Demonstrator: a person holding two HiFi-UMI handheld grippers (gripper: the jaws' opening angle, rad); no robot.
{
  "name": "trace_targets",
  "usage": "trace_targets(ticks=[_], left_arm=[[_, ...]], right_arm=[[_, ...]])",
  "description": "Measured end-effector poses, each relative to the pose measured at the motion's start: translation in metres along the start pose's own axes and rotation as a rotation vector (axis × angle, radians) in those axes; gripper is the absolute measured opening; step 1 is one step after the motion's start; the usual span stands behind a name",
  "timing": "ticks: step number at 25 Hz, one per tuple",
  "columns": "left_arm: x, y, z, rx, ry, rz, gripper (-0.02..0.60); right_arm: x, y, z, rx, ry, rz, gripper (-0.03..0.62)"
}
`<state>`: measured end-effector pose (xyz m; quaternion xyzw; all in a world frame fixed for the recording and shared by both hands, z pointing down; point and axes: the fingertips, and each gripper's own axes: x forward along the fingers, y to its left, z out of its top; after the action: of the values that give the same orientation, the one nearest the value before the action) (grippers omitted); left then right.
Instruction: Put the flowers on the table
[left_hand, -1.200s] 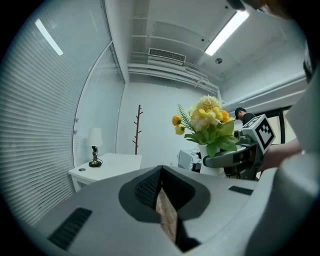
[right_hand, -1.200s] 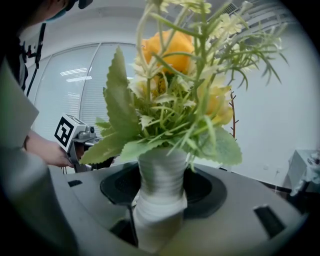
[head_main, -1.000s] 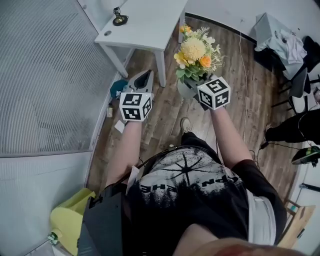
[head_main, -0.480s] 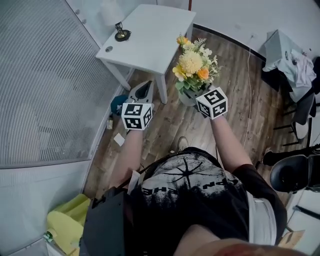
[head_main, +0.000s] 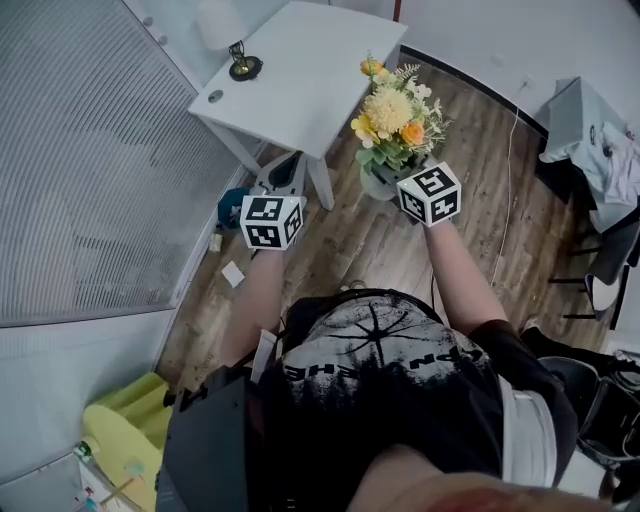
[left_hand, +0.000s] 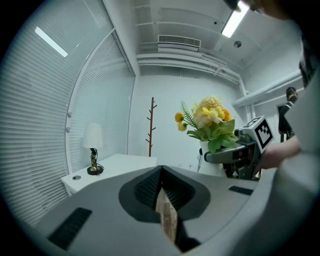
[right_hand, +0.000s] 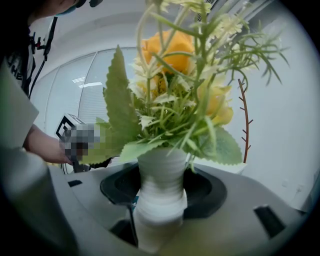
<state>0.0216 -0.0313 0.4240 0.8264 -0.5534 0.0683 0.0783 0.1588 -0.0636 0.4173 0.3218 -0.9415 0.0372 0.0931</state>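
The right gripper (head_main: 388, 183) is clamped on the narrow waist of a white ribbed vase (right_hand: 161, 200), which stands upright between its jaws with the artificial flowers (head_main: 396, 112) spreading above them. The vase looks like glazed ceramic — stiff, smooth, probably slippery and breakable. The bouquet makes it top-heavy, so the ribbed neck just under the leaves seems the sound place to hold, kept vertical. The left gripper (left_hand: 161, 172) carries nothing, and its jaws are pressed together to a thin slit. The white table (head_main: 300, 75) lies ahead of both grippers, left of the right one. It is flat and mostly bare, with a small table lamp (left_hand: 93, 150) at its far-left corner. Beyond are a wooden floor (head_main: 470, 210), a bare coat stand (left_hand: 151, 125) and blinds (head_main: 90, 150) to the left — open room for the approach.
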Motion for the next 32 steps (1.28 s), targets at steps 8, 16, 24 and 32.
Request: trace_targets(ticks=[8,16,24,32], left_arm=[[0.025,0.008,-0.002,-0.024,0.013,0.028,0.012],[0.048,0.030,-0.001,-0.012,0.014,0.015,0.012],[0.092,0.085,-0.001,-0.024,0.024,-0.028,0.012],[0.146,0.135,0.005,-0.015,0.052,-0.129,0.012]], right_arm=[[0.017,-0.027,0.000,0.009,-0.006,0.024,0.247],[0.045,-0.038,-0.001,0.048,-0.022,0.036,0.247],[0.101,-0.061,0.019,0.065,-0.042,0.005,0.247],[0.165,-0.093,0.038,0.088,-0.058,-0.069,0.247]])
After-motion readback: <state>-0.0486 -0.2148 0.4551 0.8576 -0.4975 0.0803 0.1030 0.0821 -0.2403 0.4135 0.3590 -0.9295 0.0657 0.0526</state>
